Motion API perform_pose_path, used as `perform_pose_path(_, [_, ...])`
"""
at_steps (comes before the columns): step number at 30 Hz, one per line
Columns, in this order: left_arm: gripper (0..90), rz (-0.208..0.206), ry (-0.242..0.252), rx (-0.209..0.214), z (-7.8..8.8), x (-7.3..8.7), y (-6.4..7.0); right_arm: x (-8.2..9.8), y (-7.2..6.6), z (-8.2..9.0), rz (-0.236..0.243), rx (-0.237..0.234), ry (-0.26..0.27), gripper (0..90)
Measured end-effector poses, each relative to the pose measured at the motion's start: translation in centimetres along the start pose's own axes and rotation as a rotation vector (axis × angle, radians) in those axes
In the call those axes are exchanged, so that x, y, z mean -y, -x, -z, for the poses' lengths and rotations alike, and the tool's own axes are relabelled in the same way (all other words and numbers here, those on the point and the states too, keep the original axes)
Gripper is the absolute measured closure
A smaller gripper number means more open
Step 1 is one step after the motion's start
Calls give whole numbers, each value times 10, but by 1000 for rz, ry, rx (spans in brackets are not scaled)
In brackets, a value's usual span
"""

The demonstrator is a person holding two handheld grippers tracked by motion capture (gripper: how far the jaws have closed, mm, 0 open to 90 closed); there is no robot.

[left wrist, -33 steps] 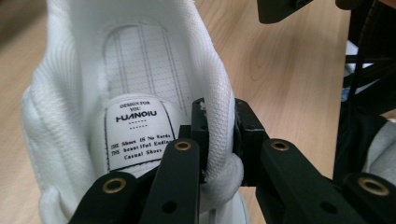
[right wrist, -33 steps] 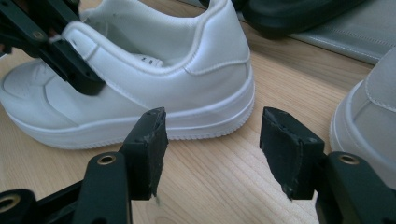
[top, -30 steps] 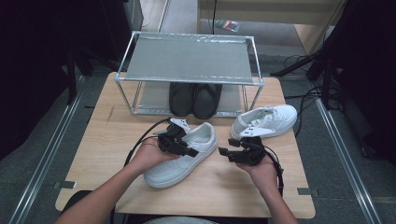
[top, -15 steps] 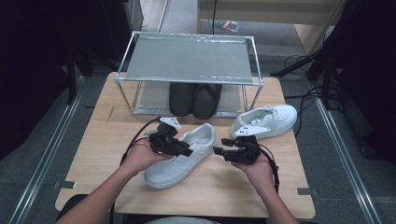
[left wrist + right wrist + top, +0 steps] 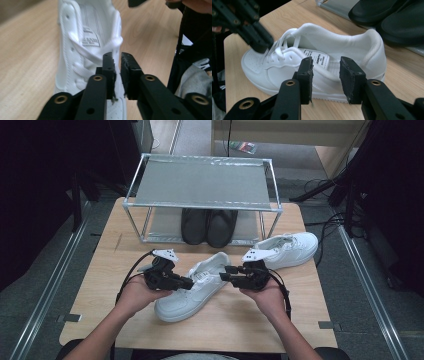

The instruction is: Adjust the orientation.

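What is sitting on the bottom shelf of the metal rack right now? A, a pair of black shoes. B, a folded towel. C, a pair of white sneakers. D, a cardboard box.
A: the black shoes sit side by side on the lower level of the rack, while both white sneakers lie on the table in front of it.

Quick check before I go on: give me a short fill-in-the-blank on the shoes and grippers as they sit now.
1. The black shoes sit under the ____.
2. The left gripper hovers over the near sneaker's ____.
3. The right gripper's jaws are ____.
4. The far sneaker lies on the ____.

Missing: rack; laces; open; table
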State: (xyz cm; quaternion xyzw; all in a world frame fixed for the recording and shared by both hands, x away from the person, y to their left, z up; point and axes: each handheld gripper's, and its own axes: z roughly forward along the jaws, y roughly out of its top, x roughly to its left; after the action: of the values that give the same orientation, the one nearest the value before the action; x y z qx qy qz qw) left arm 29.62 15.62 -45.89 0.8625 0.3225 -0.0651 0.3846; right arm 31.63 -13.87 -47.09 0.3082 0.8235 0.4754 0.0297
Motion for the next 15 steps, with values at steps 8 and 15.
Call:
perform_pose_path(8, [900,-6,-45,-9,-6,9,3,-10,2,-11,0,0,-26,810])
perform_pose_path(15, [900,-18,-38,-32,-5,14,1,-12,5,-31,-12,0,-80,888])
